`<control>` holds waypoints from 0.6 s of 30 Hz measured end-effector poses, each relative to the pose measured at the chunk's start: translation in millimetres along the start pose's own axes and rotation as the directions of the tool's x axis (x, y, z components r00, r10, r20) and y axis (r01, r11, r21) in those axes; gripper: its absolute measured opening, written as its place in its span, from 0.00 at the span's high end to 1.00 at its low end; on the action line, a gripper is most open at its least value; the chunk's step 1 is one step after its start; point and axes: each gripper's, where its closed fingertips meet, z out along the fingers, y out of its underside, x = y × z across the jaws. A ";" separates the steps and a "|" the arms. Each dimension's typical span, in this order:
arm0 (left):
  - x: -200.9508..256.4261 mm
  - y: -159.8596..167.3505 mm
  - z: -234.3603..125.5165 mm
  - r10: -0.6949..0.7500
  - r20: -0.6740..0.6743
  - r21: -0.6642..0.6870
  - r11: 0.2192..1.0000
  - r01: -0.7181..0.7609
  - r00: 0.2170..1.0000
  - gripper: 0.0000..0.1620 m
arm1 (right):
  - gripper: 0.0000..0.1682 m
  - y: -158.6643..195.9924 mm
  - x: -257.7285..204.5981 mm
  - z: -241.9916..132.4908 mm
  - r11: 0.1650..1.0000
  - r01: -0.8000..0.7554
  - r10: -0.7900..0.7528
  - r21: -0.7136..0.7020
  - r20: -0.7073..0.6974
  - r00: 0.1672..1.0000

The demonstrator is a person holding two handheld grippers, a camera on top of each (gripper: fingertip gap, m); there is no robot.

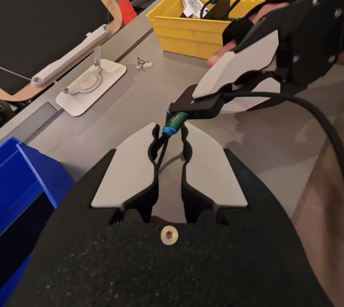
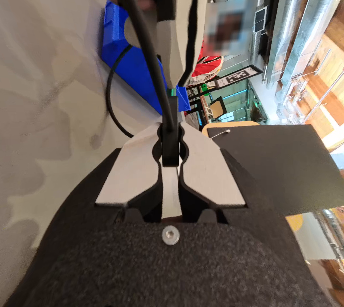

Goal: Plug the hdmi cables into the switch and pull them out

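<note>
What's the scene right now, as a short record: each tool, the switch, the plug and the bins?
left tool: open, fingers either side of the green plug, not clamped
right tool: shut on the switch
switch: black, held above the table
green plug: at the switch's port; depth of seating unclear
yellow bin: behind, holds cables and parts
blue bin: left edge

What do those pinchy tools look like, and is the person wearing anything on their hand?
Each tool has a rough black body with a silver screw and two light grey fingers edged in wavy black rubber. The hand on the right tool wears a black fingerless glove.
</note>
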 end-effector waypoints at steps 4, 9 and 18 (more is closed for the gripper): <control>-4.6 -12.8 -21.6 -0.074 -0.056 0.071 0.994 0.078 0.996 0.81 | 0.92 8.7 0.1 1.8 0.995 0.089 -0.091 -0.047 -0.028 0.995; 12.2 -15.8 -46.4 -0.161 -0.199 0.174 0.965 0.196 0.967 0.91 | 0.92 25.3 19.9 -1.5 0.995 -0.043 0.034 -0.087 -0.112 0.993; 15.9 -2.6 1.1 -0.524 -0.290 0.269 0.759 0.594 0.801 0.76 | 0.92 -12.8 0.3 -0.2 0.972 -0.198 0.205 0.127 -0.039 0.978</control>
